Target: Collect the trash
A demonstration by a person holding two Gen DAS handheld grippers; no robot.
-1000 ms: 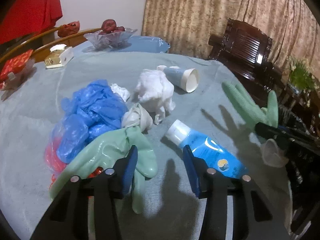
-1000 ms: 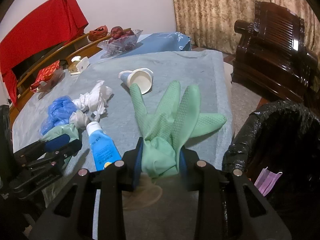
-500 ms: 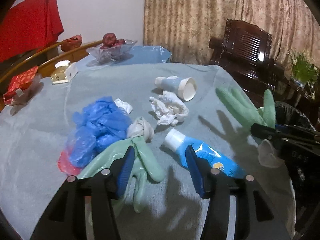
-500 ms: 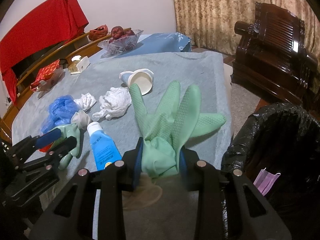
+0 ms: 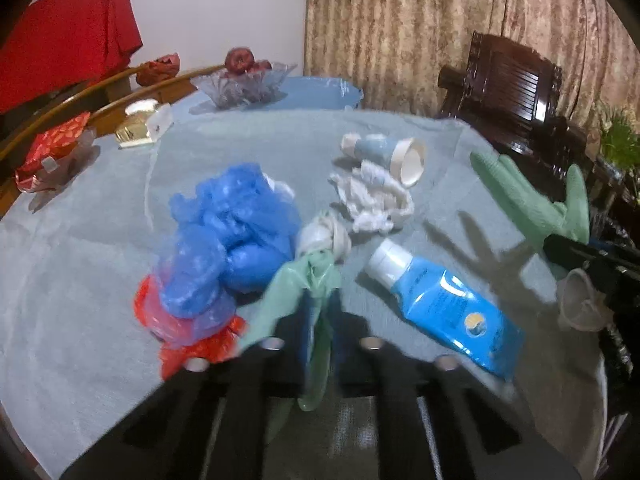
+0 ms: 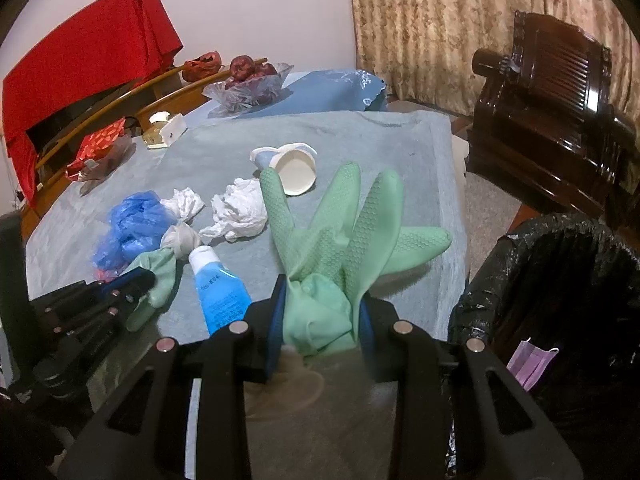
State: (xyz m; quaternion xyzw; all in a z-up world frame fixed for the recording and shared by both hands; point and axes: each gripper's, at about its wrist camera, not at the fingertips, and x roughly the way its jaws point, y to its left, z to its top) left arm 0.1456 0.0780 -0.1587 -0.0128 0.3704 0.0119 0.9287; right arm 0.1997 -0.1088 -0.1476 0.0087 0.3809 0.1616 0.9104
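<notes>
While the left gripper (image 5: 320,344) has just closed its jaws on the knotted green glove (image 5: 308,284) lying on the table (image 5: 80,280), lift straight, clear of the blue bags (image 5: 228,240); right gripper (image 6: 320,320) pinches the second green glove (image 6: 340,240), bin (image 6: 560,280) just beside.

Green honeycomb-textured glove (image 6: 340,236); blue bottle (image 5: 444,304), white cap; black bin bag (image 6: 560,280).

Right gripper (image 6: 320,316) clamps green glove (image 6: 344,236) beside bin (image 6: 560,280).

My table (image 6: 360,136), grey-clothed: blue bottle (image 6: 220,292), paper cup (image 6: 294,170), crumpled tissue (image 6: 240,212), blue plastic bag (image 6: 132,224), glass fruit bowl (image 6: 248,88), possibly a red wrapper (image 5: 188,344).
</notes>
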